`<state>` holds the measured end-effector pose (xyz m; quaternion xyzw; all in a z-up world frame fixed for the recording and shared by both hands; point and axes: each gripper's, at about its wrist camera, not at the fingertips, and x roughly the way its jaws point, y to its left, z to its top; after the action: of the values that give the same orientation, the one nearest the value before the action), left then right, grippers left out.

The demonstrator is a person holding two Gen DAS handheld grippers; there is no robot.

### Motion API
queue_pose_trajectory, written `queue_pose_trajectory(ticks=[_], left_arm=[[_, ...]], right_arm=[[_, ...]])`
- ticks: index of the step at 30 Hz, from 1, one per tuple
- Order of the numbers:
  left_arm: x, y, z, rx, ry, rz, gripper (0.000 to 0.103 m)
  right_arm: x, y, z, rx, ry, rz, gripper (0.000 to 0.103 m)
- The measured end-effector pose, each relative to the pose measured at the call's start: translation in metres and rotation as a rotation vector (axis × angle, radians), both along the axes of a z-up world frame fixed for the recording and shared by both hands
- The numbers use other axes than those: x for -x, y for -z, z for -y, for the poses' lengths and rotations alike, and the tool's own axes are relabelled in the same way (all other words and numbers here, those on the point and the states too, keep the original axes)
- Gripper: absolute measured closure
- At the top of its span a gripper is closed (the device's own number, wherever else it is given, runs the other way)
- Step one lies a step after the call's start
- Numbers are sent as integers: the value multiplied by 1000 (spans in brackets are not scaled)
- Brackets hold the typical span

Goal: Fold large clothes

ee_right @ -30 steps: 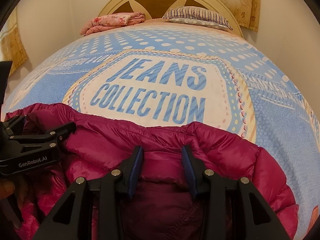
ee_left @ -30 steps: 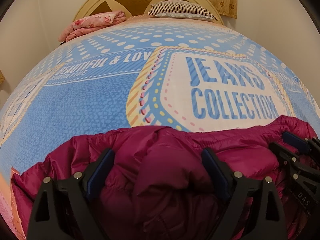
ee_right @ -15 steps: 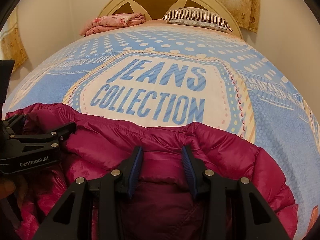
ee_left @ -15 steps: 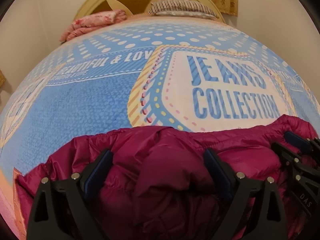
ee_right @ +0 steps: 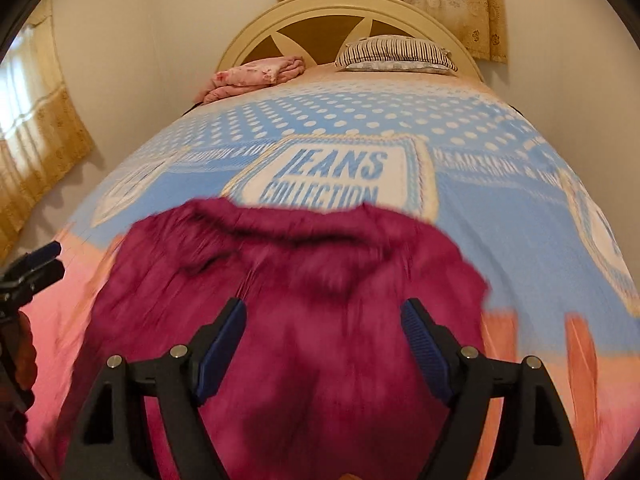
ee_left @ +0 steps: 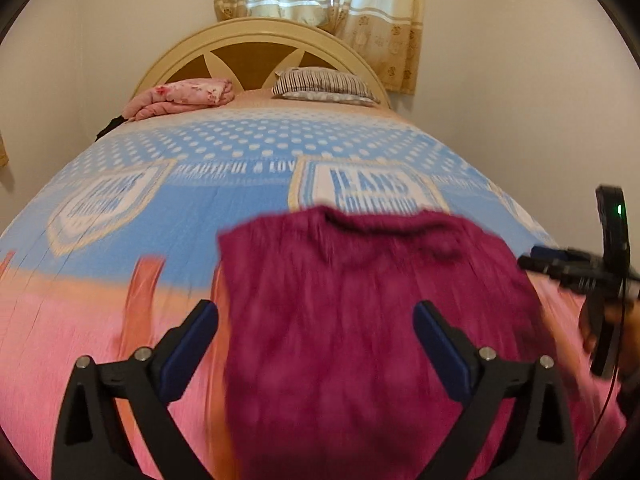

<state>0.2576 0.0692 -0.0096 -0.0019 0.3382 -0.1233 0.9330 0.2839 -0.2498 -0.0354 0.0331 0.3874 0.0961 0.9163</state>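
Observation:
A magenta puffer jacket [ee_left: 360,300] lies folded on the near end of the bed; it also shows in the right wrist view [ee_right: 304,280]. Both views are motion-blurred. My left gripper [ee_left: 316,340] is open and empty, raised above the jacket's near left part. My right gripper [ee_right: 322,340] is open and empty above the jacket's near middle. The right gripper also shows at the right edge of the left wrist view [ee_left: 560,264], and the left gripper at the left edge of the right wrist view [ee_right: 36,268].
The bed has a blue and pink "JEANS COLLECTION" cover [ee_right: 500,220]. A folded pink blanket [ee_left: 180,98] and a striped pillow [ee_left: 324,84] lie by the cream headboard [ee_left: 248,36]. Walls stand close on both sides. Curtains [ee_right: 36,136] hang at left and behind.
The right gripper has let go of the jacket and opened wide. Both grippers have pulled back and up from the jacket, so much more of the bed and room shows.

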Motion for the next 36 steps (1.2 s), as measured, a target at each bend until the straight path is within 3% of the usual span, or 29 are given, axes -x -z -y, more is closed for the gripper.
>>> queue_pose_trajectory(ticks=[8, 12, 17, 20, 26, 27, 30, 33, 35, 36], left_arm=[[112, 60, -39, -73, -4, -71, 2], [144, 84, -58, -11, -8, -132, 2], [171, 117, -70, 53, -40, -221, 2], [180, 123, -68, 44, -33, -225, 2], [183, 128, -69, 58, -43, -246, 2], [187, 130, -73, 67, -43, -255, 2], [197, 134, -82, 80, -62, -276, 2], [197, 141, -87, 139, -69, -317, 4], [197, 141, -86, 183, -47, -325, 21], [198, 138, -84, 175, -39, -324, 23]], right_arm=[[165, 33, 25, -14, 60, -63, 23], [226, 54, 43, -48, 126, -94, 23], [274, 77, 59, -94, 185, -148, 23], [294, 84, 64, -162, 200, -162, 23], [312, 91, 55, -185, 190, -153, 23], [315, 92, 56, -210, 191, -156, 25], [324, 95, 56, -260, 175, -169, 42], [327, 98, 56, -264, 170, -171, 47], [325, 98, 55, -289, 168, -172, 54], [324, 100, 54, -314, 155, -183, 70]])
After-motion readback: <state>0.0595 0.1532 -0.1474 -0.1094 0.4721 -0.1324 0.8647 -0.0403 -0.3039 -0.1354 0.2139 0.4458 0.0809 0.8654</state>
